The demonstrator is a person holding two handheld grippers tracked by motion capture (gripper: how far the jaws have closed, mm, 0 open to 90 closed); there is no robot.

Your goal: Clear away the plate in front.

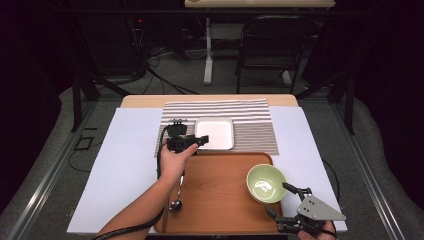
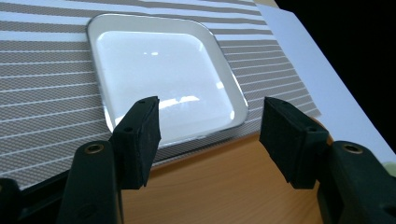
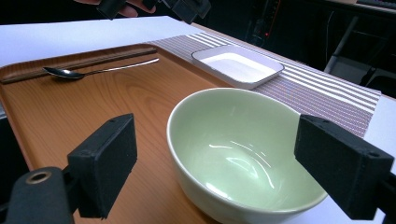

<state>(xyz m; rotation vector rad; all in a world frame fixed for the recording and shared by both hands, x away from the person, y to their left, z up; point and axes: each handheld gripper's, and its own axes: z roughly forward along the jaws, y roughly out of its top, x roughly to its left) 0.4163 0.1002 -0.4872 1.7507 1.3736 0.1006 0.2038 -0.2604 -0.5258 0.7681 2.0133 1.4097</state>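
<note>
Scene: wooden tray (image 1: 220, 200) on a white-covered table (image 1: 125, 170), striped mat (image 1: 255, 127) beyond it.
Plate: white square dish (image 1: 214, 133) resting flat on the mat, just past the tray's far edge; near rim visible between the jaws in the left gripper view (image 2: 163, 79).
Bowl: pale green (image 1: 266, 183), upright and empty, at the tray's right side.
Spoon: metal (image 1: 176, 204), lying on the tray's left part, partly under the forearm.
Left gripper: (image 1: 198, 141) held over the tray's far edge, aimed at the plate; jaws released, nothing between the pads, clear of the rim.
Right gripper: (image 1: 280, 200) just beside the bowl; jaws spread to either side of it (image 3: 210, 163), pads apart from the wall, grasping nothing.
Handling, plate: judged stiff, glossy and breakable (likely ceramic or melamine); the low rim gives little purchase and may slip.
Hold point, plate: the near rim, one pad over and one under the lip, pinched squarely.
Handling, bowl: rigid, smooth, breakable; take it by the rim wall, not across its width.
Risk: a shallow bite could tip the plate on lifting.
</note>
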